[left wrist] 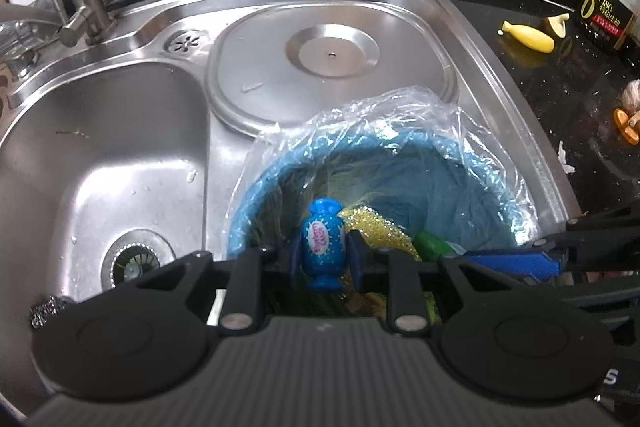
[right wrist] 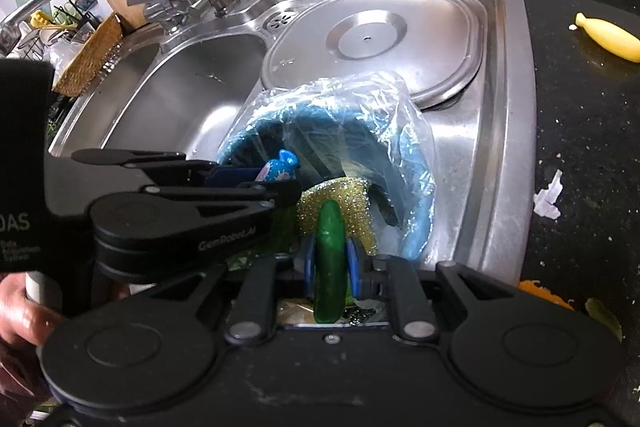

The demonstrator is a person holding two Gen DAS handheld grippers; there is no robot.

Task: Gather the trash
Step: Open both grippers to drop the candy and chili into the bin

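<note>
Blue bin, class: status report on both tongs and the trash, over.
Left tongs shut on blue candy. Right tongs shut on green pod. Both over lined blue bin. Nothing blocking.

The right gripper (right wrist: 331, 267) clamps a green cucumber-shaped toy (right wrist: 329, 259) above a blue bin (right wrist: 416, 227) lined with clear plastic. Beside it, the left gripper (right wrist: 280, 173) grips a blue candy (right wrist: 280, 167)

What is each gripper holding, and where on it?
Left gripper pinches the blue candy toy at its middle; right gripper pinches the green cucumber toy mid-length.
</note>
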